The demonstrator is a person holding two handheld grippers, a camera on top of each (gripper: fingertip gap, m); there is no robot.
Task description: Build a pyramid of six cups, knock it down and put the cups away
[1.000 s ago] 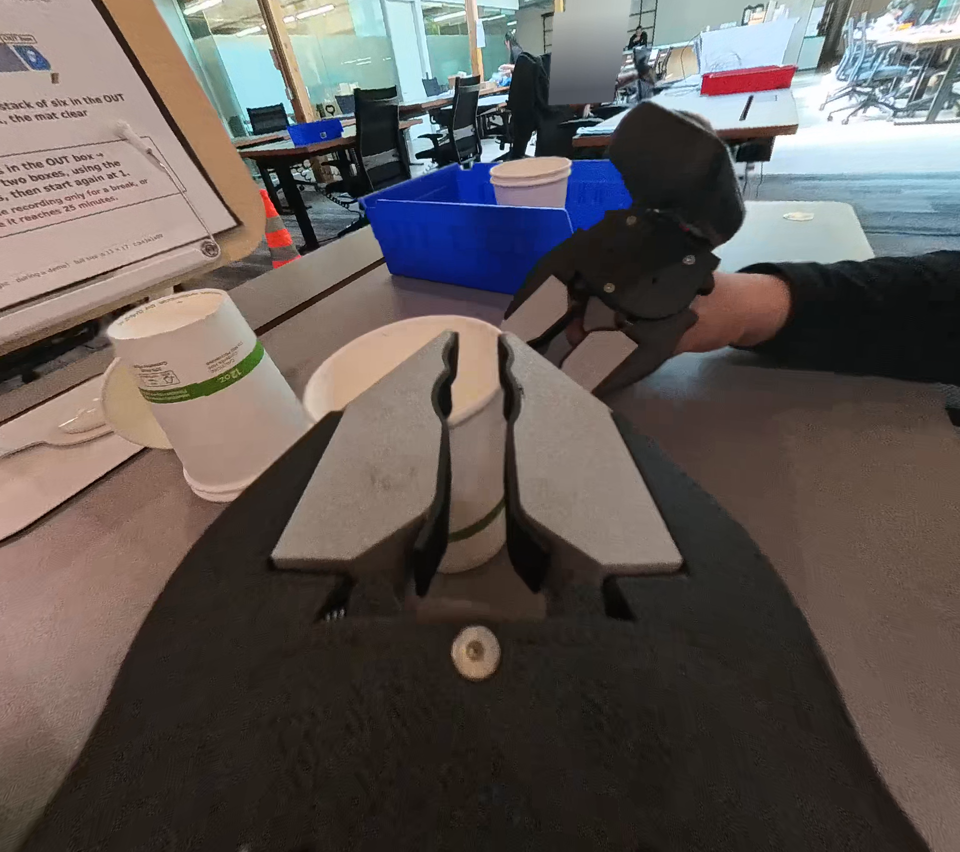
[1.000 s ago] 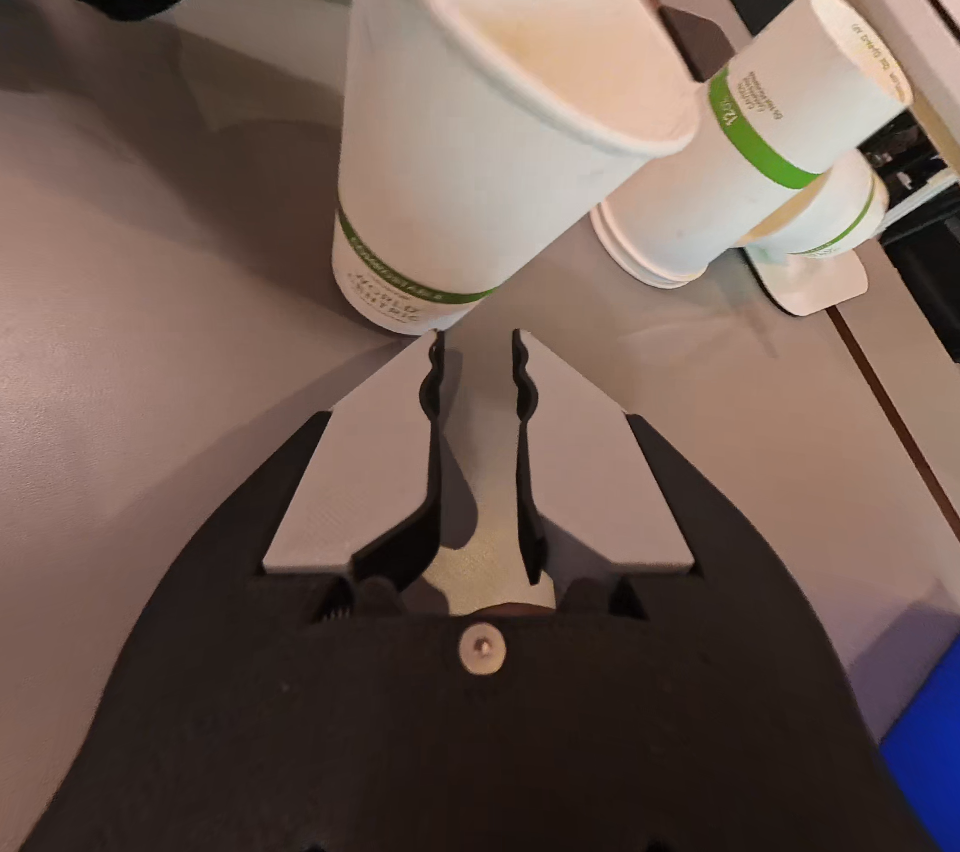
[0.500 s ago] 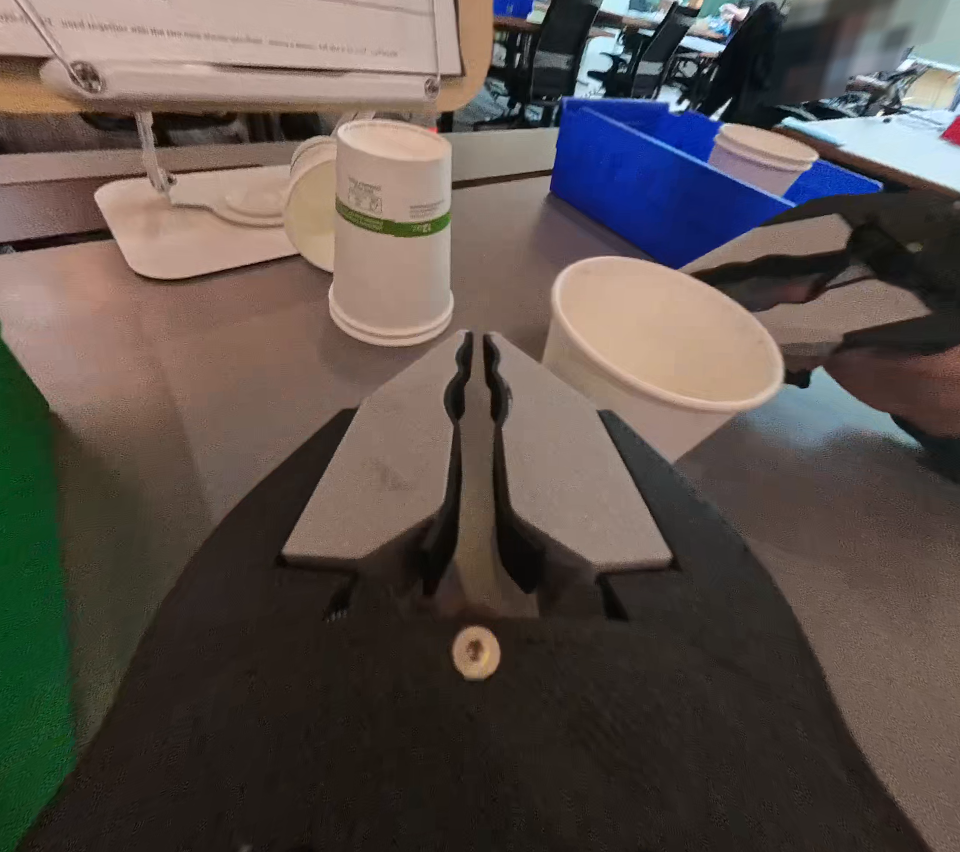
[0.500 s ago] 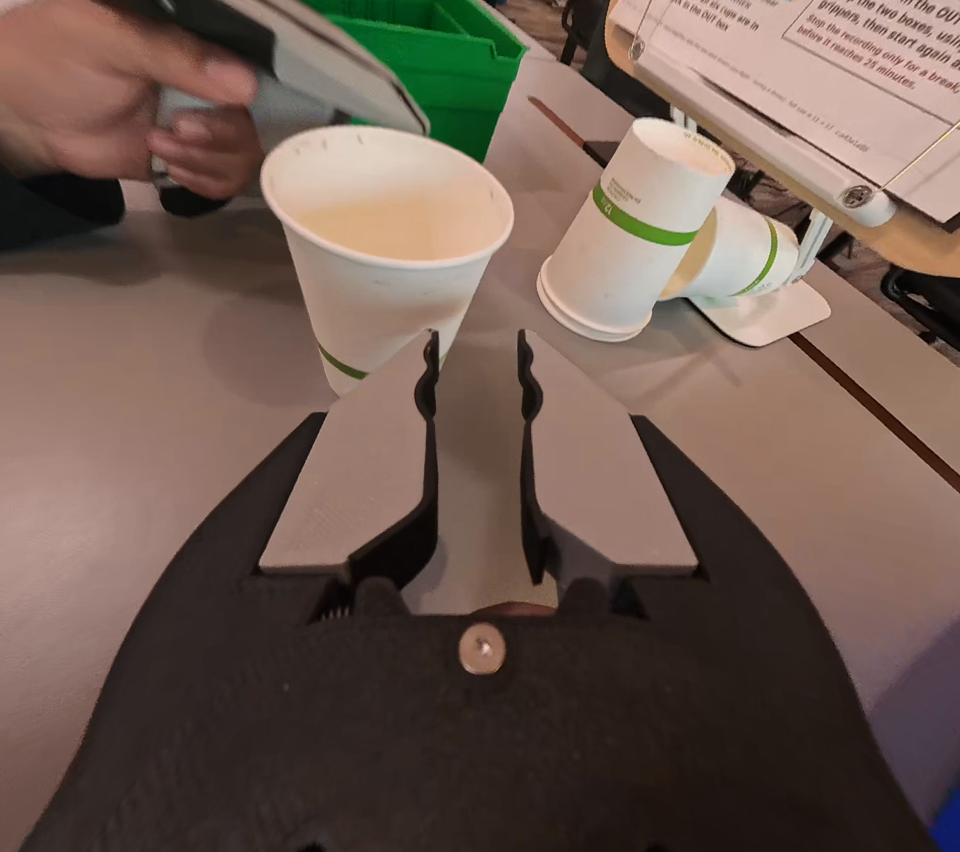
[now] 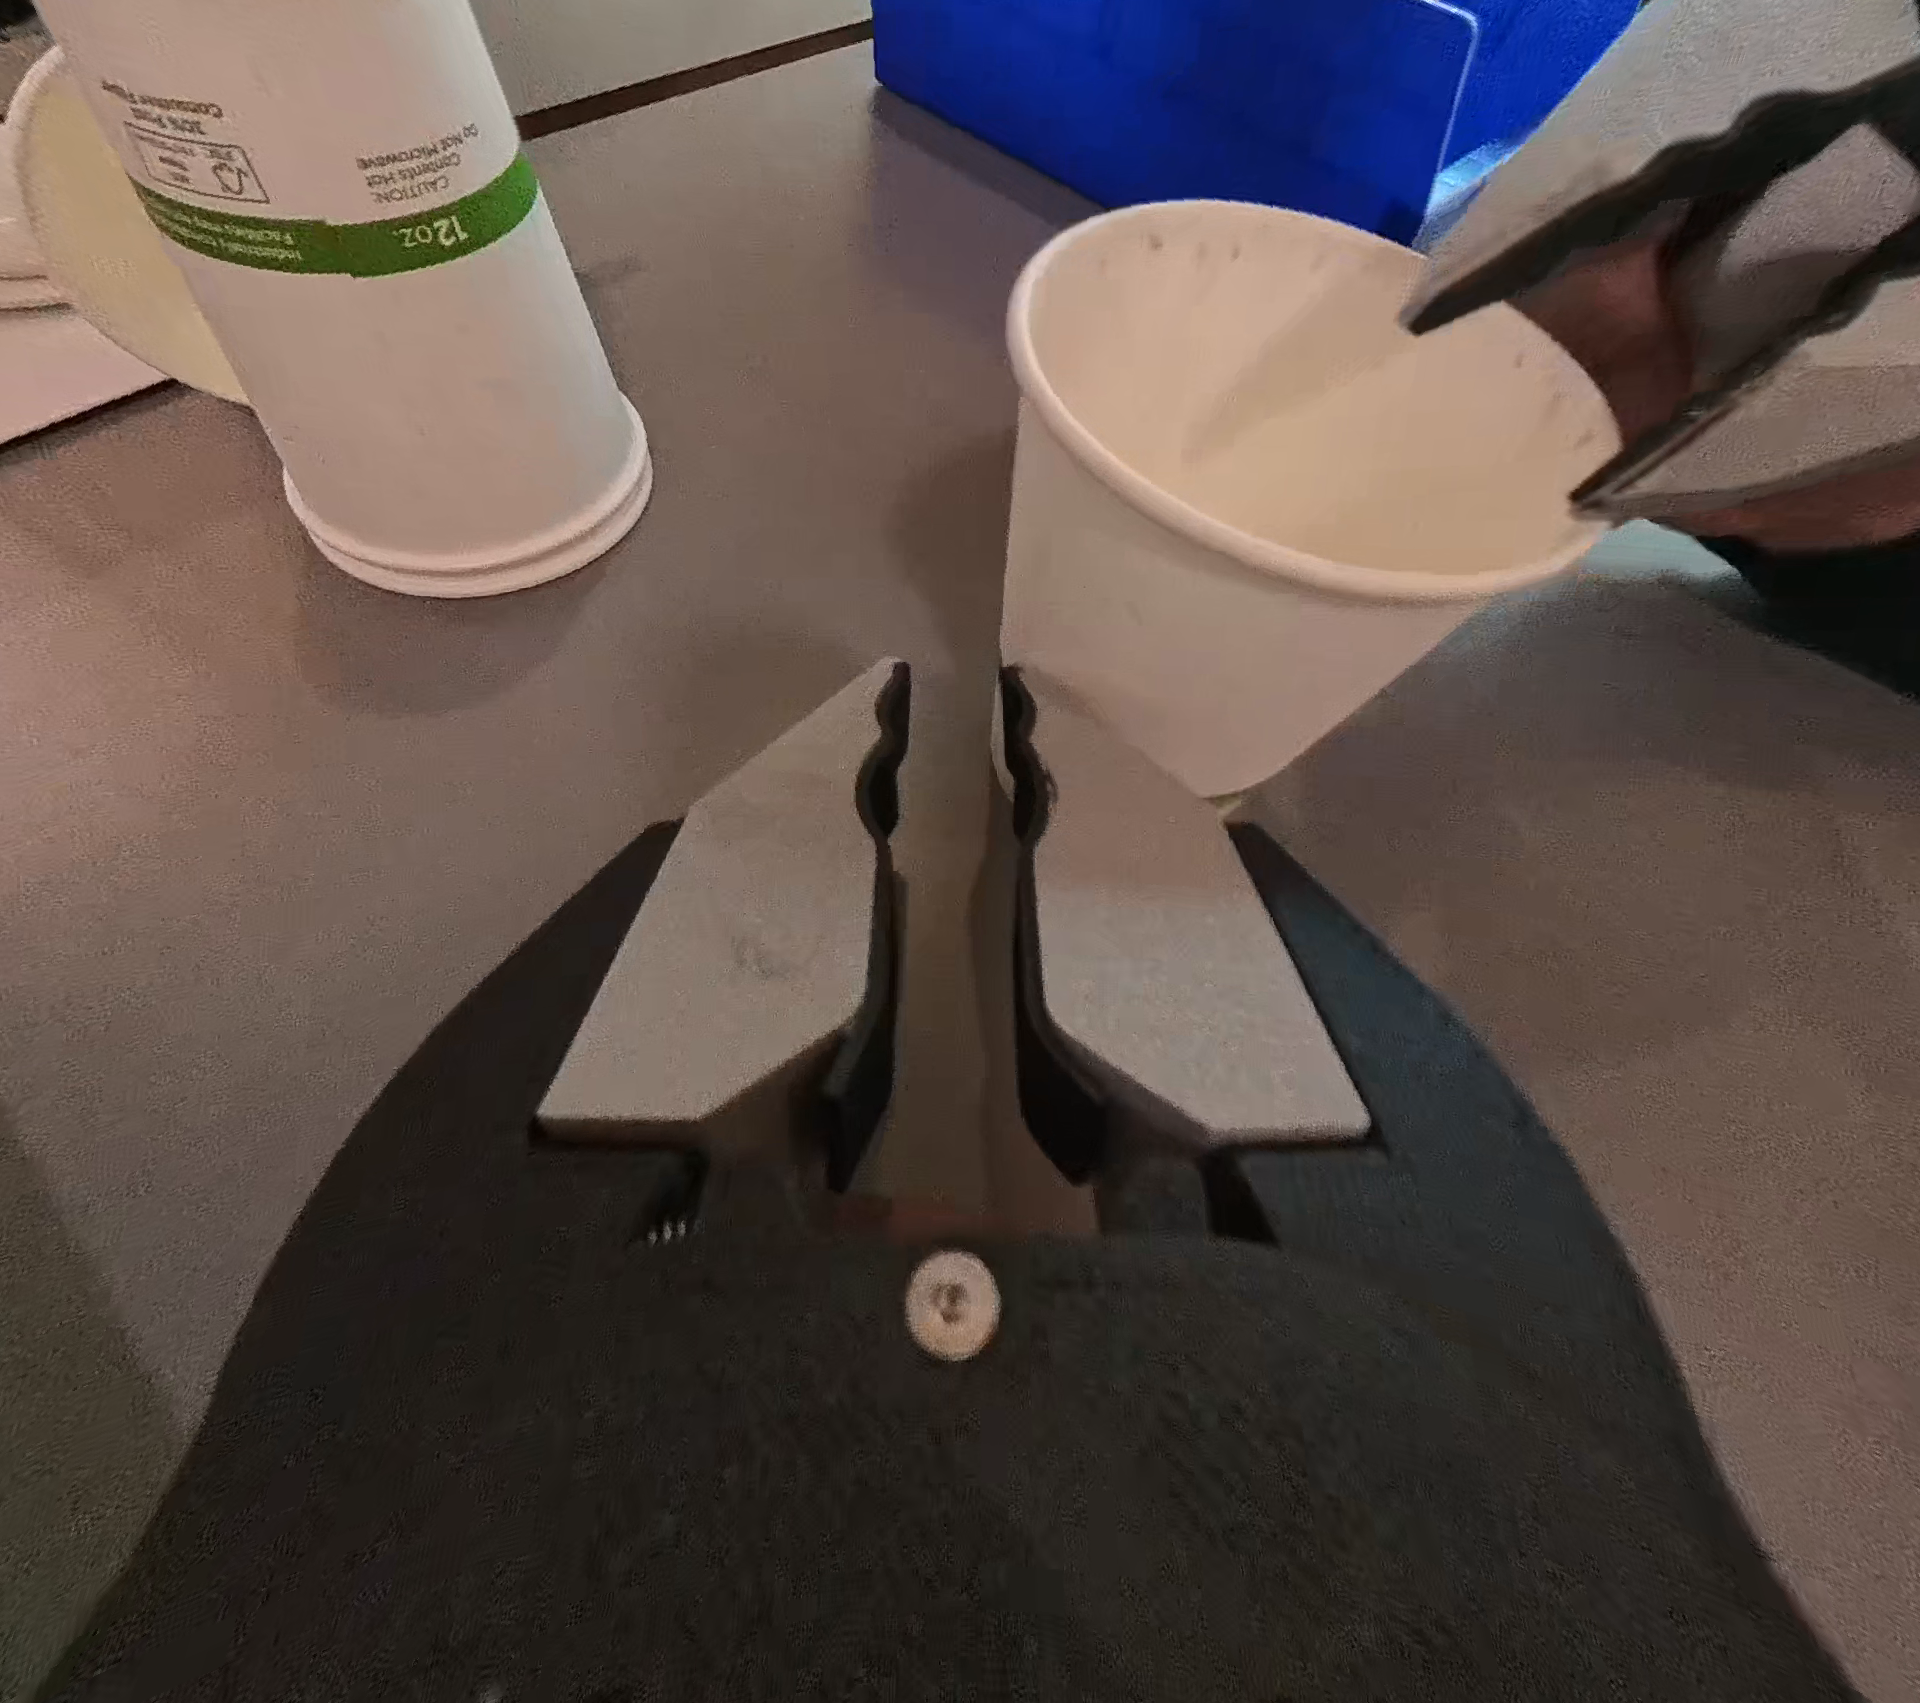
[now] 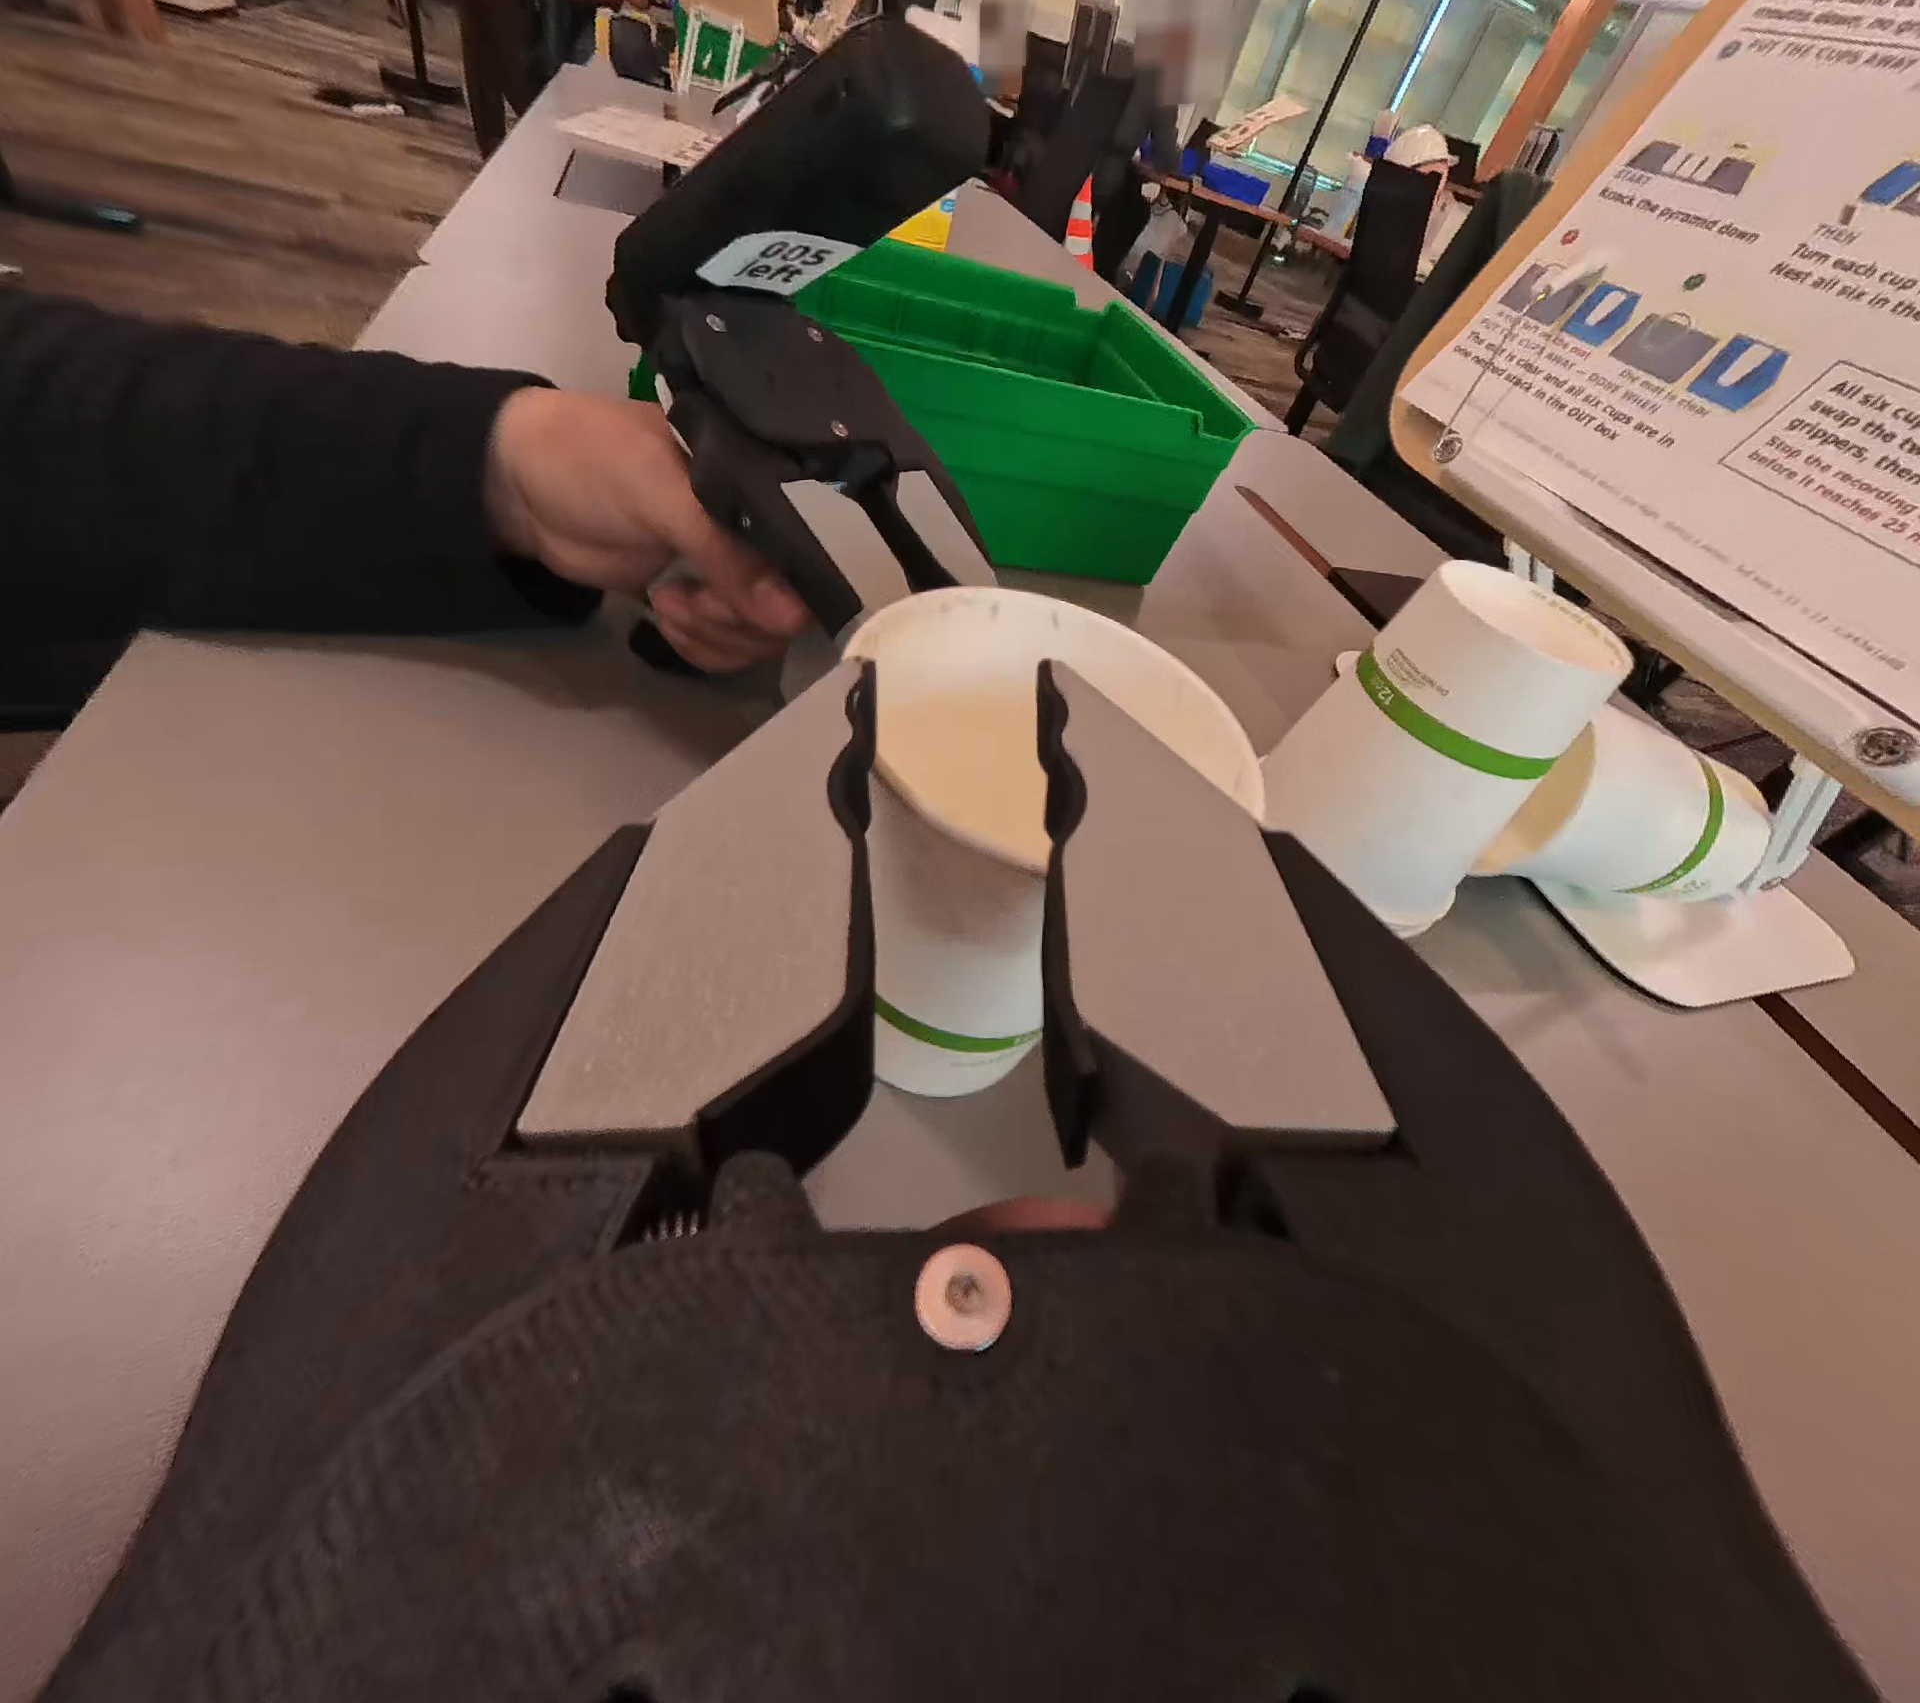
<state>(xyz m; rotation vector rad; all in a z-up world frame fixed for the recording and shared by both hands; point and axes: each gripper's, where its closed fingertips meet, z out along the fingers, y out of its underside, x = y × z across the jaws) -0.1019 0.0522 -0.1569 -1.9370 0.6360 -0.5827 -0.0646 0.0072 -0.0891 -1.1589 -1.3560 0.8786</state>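
Green-banded inverted cup (image 5: 343,219) with printed text beside upright cup (image 5: 1236,531).

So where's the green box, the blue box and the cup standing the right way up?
green box (image 6: 1049,458), right wrist view, front wall.
blue box (image 5: 1143,32), left wrist view, near wall.
upright cup (image 5: 1164,614), left wrist view, outer side.

My left gripper (image 5: 954,744) hangs empty, fingers slightly parted, just beside the upright cup (image 5: 1226,531). The right gripper (image 5: 1704,282) seems to reach over its rim. Upturned cups (image 5: 343,219) stand left; blue bin (image 5: 1153,32) behind.
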